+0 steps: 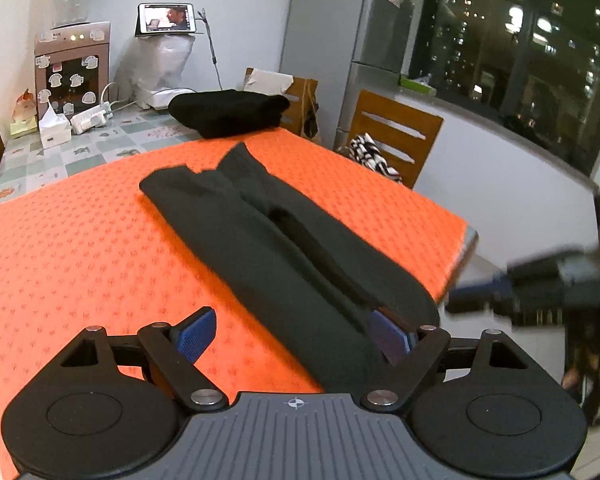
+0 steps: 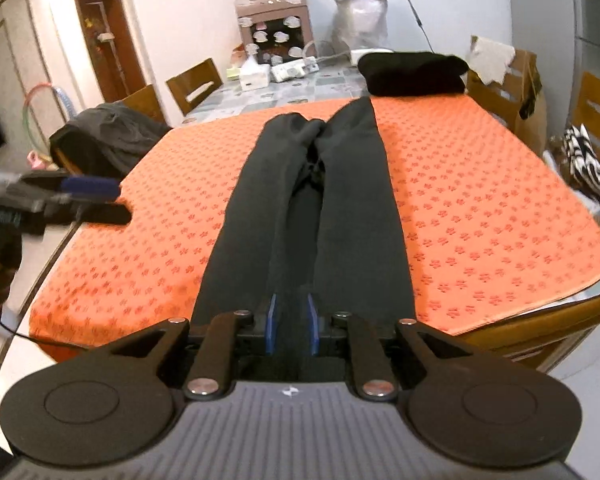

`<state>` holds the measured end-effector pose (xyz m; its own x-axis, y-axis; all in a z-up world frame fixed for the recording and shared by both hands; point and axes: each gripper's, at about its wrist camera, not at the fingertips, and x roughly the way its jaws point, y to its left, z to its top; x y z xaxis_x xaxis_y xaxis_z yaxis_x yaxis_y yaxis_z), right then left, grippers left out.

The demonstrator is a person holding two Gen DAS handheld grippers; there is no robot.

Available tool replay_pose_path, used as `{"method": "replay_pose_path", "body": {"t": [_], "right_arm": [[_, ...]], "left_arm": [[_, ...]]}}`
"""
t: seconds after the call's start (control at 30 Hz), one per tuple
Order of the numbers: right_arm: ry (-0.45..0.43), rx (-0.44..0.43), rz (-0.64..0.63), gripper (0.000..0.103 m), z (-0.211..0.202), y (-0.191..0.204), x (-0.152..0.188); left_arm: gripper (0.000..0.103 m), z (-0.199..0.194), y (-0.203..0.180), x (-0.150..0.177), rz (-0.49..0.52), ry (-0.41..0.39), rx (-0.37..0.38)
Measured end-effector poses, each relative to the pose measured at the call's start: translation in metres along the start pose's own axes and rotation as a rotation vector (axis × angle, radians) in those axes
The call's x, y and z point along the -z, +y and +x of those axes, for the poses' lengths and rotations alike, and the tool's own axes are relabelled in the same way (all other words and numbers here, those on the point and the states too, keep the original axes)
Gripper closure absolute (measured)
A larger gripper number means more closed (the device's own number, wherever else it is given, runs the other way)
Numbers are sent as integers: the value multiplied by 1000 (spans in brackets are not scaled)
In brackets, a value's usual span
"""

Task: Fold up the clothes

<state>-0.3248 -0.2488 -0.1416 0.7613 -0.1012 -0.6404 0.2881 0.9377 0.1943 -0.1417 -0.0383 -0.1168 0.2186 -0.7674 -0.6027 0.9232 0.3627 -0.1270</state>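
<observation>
Item: black trousers (image 2: pixel 312 208), laid lengthwise on the orange tablecloth (image 2: pixel 480 200), legs side by side, near end at the table edge. Right gripper (image 2: pixel 292 326) nipped onto that end. Left gripper (image 1: pixel 296 340) spread wide, empty. Risk: one-sided pull skews legs, drags cloth.

One pair of dark trousers (image 2: pixel 308 208) lies on the orange cloth (image 2: pixel 480 200). One folded black garment (image 2: pixel 412 72) sits beyond. Two tissue boxes (image 1: pixel 54 128) and one tablet (image 1: pixel 166 18) occupy the upper left.
</observation>
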Motion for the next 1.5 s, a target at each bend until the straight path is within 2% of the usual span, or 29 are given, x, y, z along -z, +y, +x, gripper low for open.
{"method": "replay_pose_path", "body": {"t": [0.2,0.4,0.7,0.93,1.07,1.27,1.37,1.4,1.5], "right_arm": [[-4,-60,-12,78,-29,-8,8],[25,-120,-42,75,-42,-24,11],[26,-169,-116,75,-51,-56,4],[27,-205,-172,75,-58,-81,-2],[32,-210,-184,75,-58,-85,-2],[60,-222,-196,75,-53,-85,3],[84,-229,-204,75,-49,-81,8],[91,-229,-210,75,-48,-79,9],[111,-228,-229,75,-46,-74,14]], "left_arm": [[18,-11,-28,40,-7,19,-61],[18,-3,-54,69,-33,46,-122],[27,20,-86,98,-14,103,-196],[29,30,-93,106,-32,112,-253],[32,35,-94,114,3,134,-278],[36,40,-87,121,42,153,-288],[44,47,-81,119,43,153,-257],[48,48,-79,116,28,141,-241],[50,48,-75,106,-31,88,-198]]}}
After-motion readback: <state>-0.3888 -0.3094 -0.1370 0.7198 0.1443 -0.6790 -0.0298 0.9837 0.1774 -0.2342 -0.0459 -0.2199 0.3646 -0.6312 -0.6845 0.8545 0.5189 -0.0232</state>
